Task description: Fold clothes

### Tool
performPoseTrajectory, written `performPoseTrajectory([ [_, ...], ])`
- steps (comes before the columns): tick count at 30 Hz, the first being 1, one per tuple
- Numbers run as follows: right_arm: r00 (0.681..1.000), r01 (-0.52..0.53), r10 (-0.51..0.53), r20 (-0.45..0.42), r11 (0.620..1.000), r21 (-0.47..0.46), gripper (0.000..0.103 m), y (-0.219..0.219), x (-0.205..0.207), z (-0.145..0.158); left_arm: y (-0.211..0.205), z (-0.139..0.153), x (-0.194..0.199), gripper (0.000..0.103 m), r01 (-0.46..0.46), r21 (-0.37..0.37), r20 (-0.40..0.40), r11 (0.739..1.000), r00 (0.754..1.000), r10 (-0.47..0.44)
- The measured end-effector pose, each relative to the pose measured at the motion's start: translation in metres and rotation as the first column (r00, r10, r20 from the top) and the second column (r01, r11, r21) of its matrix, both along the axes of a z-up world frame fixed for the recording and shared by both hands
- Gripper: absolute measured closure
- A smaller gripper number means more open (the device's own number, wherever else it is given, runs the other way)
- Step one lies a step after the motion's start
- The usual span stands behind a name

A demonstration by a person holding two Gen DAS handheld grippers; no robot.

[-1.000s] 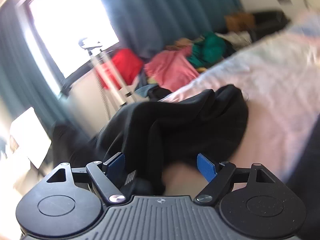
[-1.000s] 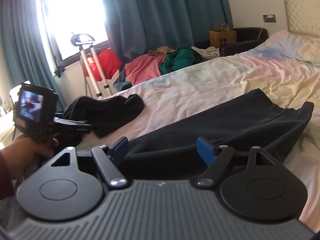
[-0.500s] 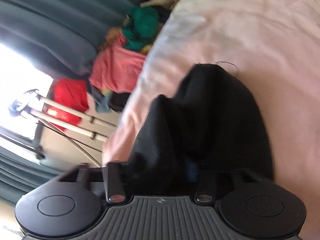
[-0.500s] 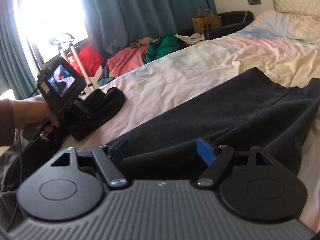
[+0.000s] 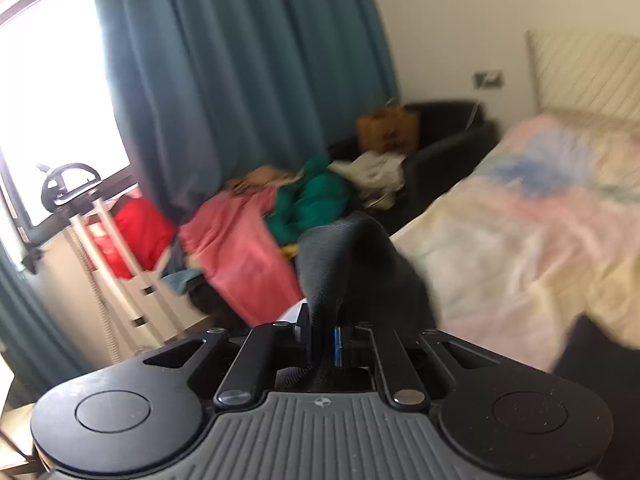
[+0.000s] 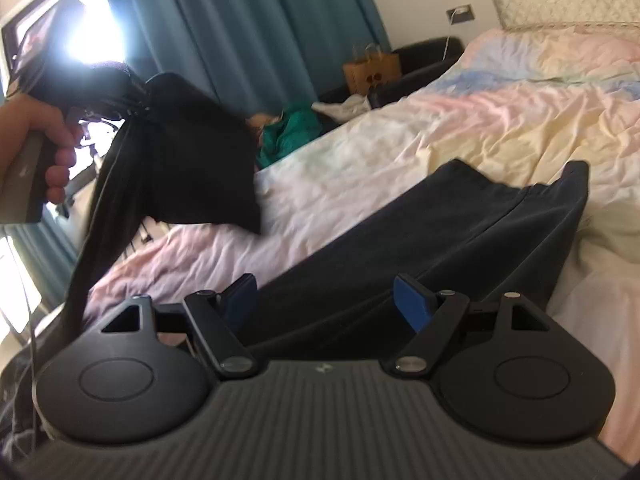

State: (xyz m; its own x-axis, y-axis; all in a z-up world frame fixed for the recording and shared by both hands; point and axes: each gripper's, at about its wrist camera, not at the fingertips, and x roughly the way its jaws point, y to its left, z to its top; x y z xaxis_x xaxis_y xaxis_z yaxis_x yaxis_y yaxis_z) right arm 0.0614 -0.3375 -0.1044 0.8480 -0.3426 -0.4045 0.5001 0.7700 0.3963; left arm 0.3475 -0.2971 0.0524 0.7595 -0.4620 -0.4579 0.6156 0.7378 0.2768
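step: lifting | left tongs (image 5: 324,334) clamped black garment (image 6: 192,160) above bed (image 6: 500,120) | right tongs (image 6: 326,300) wide, empty | next: probably spread it flat

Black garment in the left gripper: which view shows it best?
The right wrist view: the black garment hangs lifted from the left gripper above the bed, its drape visible. The left wrist view shows only a blurred bunch pinched at the gripper.
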Motion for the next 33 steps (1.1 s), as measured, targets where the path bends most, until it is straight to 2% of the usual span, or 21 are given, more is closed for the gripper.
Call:
performPoseTrajectory([
  [1, 1.0, 0.011, -0.011, 0.011, 1.0, -0.005, 0.025, -0.001, -0.002, 0.0, -0.003, -0.004, -0.008, 0.087, 0.016, -0.016, -0.005, 1.0, 1.0, -0.016],
  [3, 0.999, 0.032, -0.032, 0.03, 0.999, -0.012, 0.025, -0.003, -0.006, 0.001, -0.008, -0.023, -0.021, 0.068, 0.045, -0.038, -0.017, 0.998, 0.999, -0.045],
  [5, 0.999, 0.042, -0.042, 0.032, 0.999, -0.001, 0.025, -0.007, -0.007, 0.0, -0.009, -0.048, -0.03, 0.064, 0.05, -0.068, -0.085, 0.996, 0.995, -0.056],
  [7, 0.998, 0.053, -0.054, 0.032, 0.999, 0.007, 0.025, -0.011, -0.009, -0.001, -0.003, -0.077, -0.036, 0.063, 0.029, -0.091, -0.184, 0.995, 0.982, -0.045],
  [9, 0.998, 0.058, -0.059, 0.028, 0.998, 0.02, 0.025, -0.015, -0.01, -0.002, 0.012, -0.103, -0.047, 0.063, -0.002, -0.102, -0.244, 0.995, 0.969, -0.023],
  [12, 0.998, 0.054, -0.056, 0.027, 0.998, 0.043, 0.025, -0.018, -0.011, -0.003, 0.054, -0.128, -0.076, 0.06, -0.072, -0.133, -0.319, 0.988, 0.947, 0.026],
  [14, 0.999, 0.044, -0.046, 0.028, 0.997, 0.057, 0.025, -0.019, -0.011, -0.004, 0.093, -0.136, -0.098, 0.057, -0.13, -0.153, -0.337, 0.98, 0.939, 0.072],
  [18, 1.0, 0.011, -0.012, 0.024, 0.998, 0.056, 0.025, -0.016, -0.01, -0.003, 0.163, -0.133, -0.151, 0.049, -0.271, -0.176, -0.316, 0.946, 0.926, 0.206],
  [21, 1.0, -0.018, 0.017, 0.014, 0.999, 0.04, 0.025, -0.009, -0.011, 0.0, 0.202, -0.124, -0.188, 0.046, -0.376, -0.173, -0.299, 0.91, 0.901, 0.315],
  [25, 0.997, -0.079, 0.079, 0.001, 0.996, 0.027, 0.025, 0.001, -0.015, 0.007, 0.243, -0.11, -0.224, 0.037, -0.459, -0.225, -0.298, 0.859, 0.872, 0.388],
  [29, 0.982, -0.179, 0.184, -0.035, 0.977, 0.113, 0.025, 0.003, -0.02, 0.014, 0.276, -0.101, -0.253, 0.031, -0.496, -0.29, -0.31, 0.819, 0.858, 0.41],
  [31, 0.965, -0.232, 0.25, -0.078, 0.954, 0.188, 0.024, 0.0, -0.009, 0.019, 0.286, -0.101, -0.256, 0.028, -0.508, -0.311, -0.306, 0.804, 0.854, 0.421],
  [33, 0.955, -0.258, 0.287, -0.076, 0.929, 0.264, 0.024, -0.008, 0.007, 0.026, 0.291, -0.104, -0.253, 0.028, -0.524, -0.319, -0.322, 0.79, 0.844, 0.43],
])
